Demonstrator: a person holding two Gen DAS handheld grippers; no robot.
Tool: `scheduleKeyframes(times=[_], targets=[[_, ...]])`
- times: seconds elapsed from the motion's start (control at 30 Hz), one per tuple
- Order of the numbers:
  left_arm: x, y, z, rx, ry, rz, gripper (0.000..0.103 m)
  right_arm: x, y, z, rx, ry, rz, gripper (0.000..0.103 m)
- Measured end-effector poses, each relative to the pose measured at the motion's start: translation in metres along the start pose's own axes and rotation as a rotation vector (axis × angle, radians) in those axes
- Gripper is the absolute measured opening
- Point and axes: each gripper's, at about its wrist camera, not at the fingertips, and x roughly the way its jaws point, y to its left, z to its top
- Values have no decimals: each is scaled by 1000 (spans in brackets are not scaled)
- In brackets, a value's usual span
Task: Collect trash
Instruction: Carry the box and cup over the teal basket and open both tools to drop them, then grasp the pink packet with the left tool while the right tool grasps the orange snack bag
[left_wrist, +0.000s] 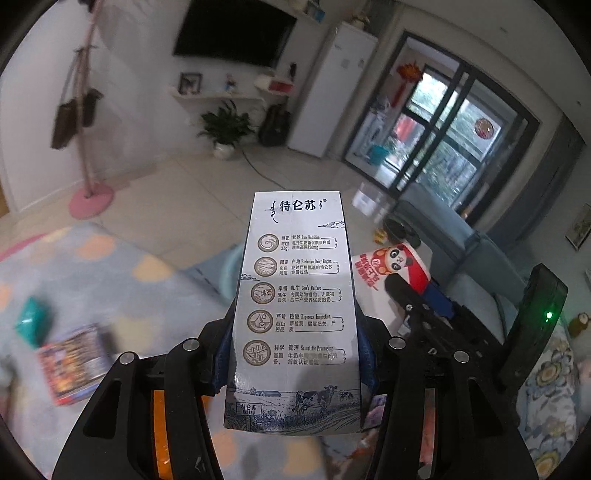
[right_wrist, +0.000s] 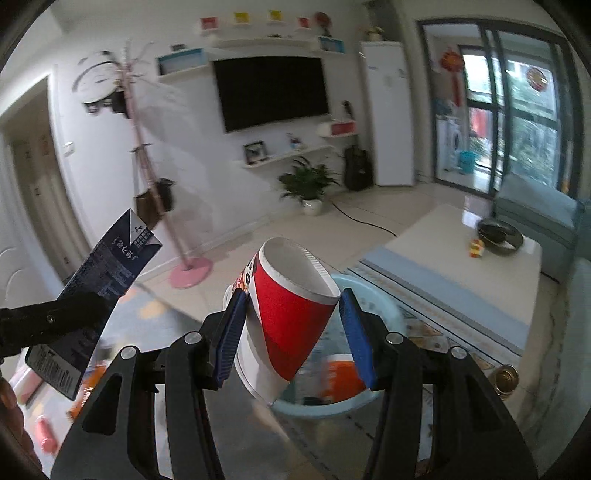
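Right wrist view shows our right gripper (right_wrist: 291, 325) clamped on the red paper cup (right_wrist: 288, 314), blue pads pressing its sides, the cup tilted with its white base pointing away and up to the left. Directly beyond and below the cup sits the pale blue bin (right_wrist: 373, 398), its rim partly hidden by the cup and fingers, with something orange blurred inside. That is the relation we judge the next move turns on: the cup hangs just above the bin's near side, so the right hand looks closer to dropping than the left.

Our left gripper (left_wrist: 295, 354) is clenched on the milk carton (left_wrist: 295, 295), the carton's long axis running straight out along the fingers; from the right wrist it appears left of the bin, leaning up and away. In the left wrist view a sliver of the bin shows just left of the carton, and the cup just right of it.

Around the bin lies a patterned rug (left_wrist: 122, 273) with a book (left_wrist: 72, 363) and a teal object (left_wrist: 31, 321) well left of it. Right of the bin stands a low white table (right_wrist: 461, 258), then a blue-grey sofa (right_wrist: 535, 218); far beyond are tiled floor, a potted plant (right_wrist: 308, 184), and a wall television (right_wrist: 271, 92)
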Motion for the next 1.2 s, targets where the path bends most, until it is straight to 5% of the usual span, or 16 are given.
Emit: scheduleKeyframes(times=[0.1, 0.3, 0.5, 0.8, 1.2], targets=[[44, 4, 1, -92, 80, -79, 51, 25, -22, -3, 41, 34, -37, 49], [104, 16, -5, -160, 152, -52, 51, 79, -53, -17, 119, 168, -81, 50], [120, 14, -7, -147, 165, -40, 58, 117, -54, -26, 127, 260, -74, 53], [74, 16, -12, -129, 92, -43, 59, 102, -48, -20, 100, 242, -47, 53], [-48, 21, -34, -128, -107, 12, 59, 10, 26, -3, -56, 110, 104, 53]])
